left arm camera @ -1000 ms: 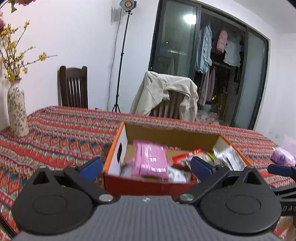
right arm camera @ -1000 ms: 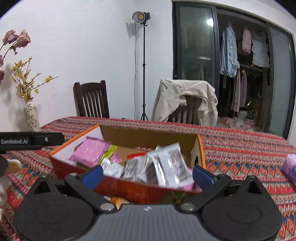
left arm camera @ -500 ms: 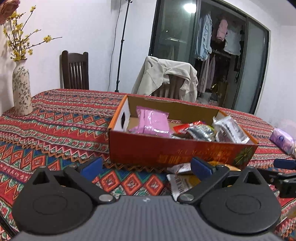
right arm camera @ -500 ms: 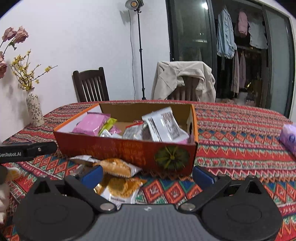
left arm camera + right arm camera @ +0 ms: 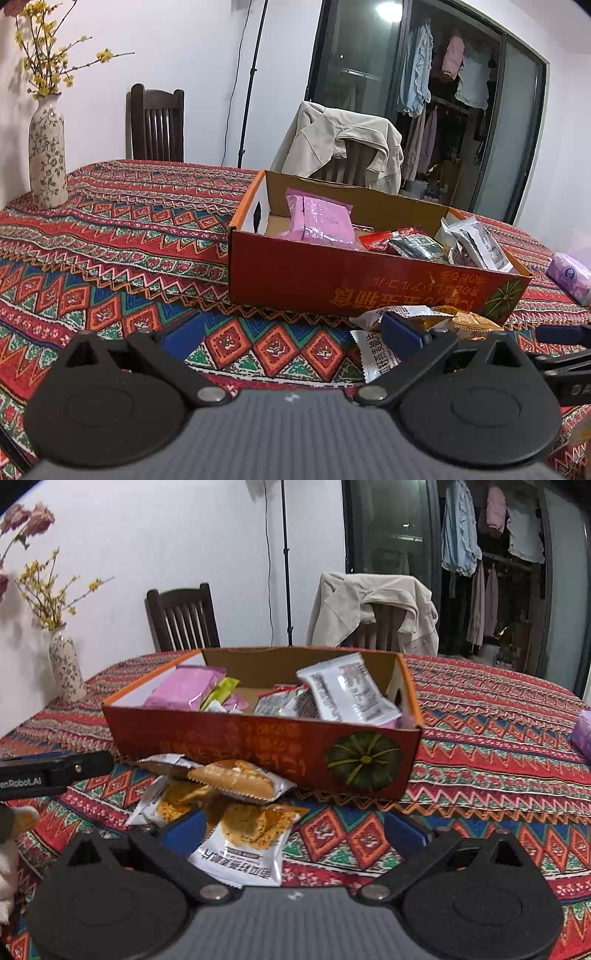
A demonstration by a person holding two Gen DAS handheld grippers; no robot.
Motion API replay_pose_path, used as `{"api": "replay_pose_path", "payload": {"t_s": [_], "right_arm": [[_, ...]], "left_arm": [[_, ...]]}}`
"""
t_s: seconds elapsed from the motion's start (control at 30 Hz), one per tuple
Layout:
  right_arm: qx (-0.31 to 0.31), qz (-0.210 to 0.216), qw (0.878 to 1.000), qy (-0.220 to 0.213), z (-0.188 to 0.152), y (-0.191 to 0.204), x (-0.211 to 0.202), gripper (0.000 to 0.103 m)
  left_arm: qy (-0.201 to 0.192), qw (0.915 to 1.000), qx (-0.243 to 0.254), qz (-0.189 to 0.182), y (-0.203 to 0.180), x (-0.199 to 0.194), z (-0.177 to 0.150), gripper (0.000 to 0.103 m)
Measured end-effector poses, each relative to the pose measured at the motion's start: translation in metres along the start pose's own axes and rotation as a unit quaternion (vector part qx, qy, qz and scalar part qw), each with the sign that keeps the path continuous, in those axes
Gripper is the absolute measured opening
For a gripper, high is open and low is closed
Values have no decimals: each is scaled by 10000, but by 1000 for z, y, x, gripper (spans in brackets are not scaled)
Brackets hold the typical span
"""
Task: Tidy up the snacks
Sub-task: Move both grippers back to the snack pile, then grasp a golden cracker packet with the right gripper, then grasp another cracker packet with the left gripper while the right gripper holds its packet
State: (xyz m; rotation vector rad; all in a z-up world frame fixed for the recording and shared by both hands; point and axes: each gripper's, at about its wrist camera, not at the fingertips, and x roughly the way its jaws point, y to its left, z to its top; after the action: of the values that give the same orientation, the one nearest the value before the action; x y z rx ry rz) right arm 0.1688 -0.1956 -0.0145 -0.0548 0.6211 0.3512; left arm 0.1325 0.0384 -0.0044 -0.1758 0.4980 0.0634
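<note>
Orange box already holds most packets; three snack packets lie on my counter. Both grippers, left gripper and right gripper, are wide open, empty.

White wall, dark chair, glass door, patterned tablecloth.

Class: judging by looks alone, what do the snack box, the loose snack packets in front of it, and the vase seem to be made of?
Snack box: probably cardboard, printed red outside; plain brown inner walls and thin cut edges.
Loose snack packets: likely glossy plastic film; crimped, zigzag-cut ends and shiny highlights.
Vase: seemingly glazed ceramic; smooth pale surface with a leafy pattern.
</note>
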Motion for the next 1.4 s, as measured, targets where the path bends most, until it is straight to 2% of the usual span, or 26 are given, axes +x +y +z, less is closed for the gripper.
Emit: {"api": "replay_pose_path", "payload": {"t_s": [0.07,0.13,0.3,0.4,0.53,0.83,1.13,1.4], "right_arm": [[-21,-33,10000,57,2,6,5,96],[-60,-86,9999,99,4,11,10,87],[-131,-156,9996,211,6,22,20,76],[-209,-222,9991,302,5,26,26,73],[-186,-256,9986,417,0,26,29,50],[-149,-187,9995,224,-9,19,15,41],[89,-311,9992,-236,-9,-7,-14,40],[379,-337,9978,-426,-16,-34,-29,40]], "left_arm": [[29,10000,-33,-30,1,1,-1,103],[60,10000,-49,-55,1,3,-2,103],[78,9999,-60,-116,1,4,-3,103],[96,9998,-73,-134,1,5,-4,103],[97,9998,-82,-141,1,4,-4,103],[143,9998,-60,-82,0,6,-4,103],[281,9996,19,-53,-12,3,0,103],[606,9977,194,-222,-46,9,-3,103]]}}
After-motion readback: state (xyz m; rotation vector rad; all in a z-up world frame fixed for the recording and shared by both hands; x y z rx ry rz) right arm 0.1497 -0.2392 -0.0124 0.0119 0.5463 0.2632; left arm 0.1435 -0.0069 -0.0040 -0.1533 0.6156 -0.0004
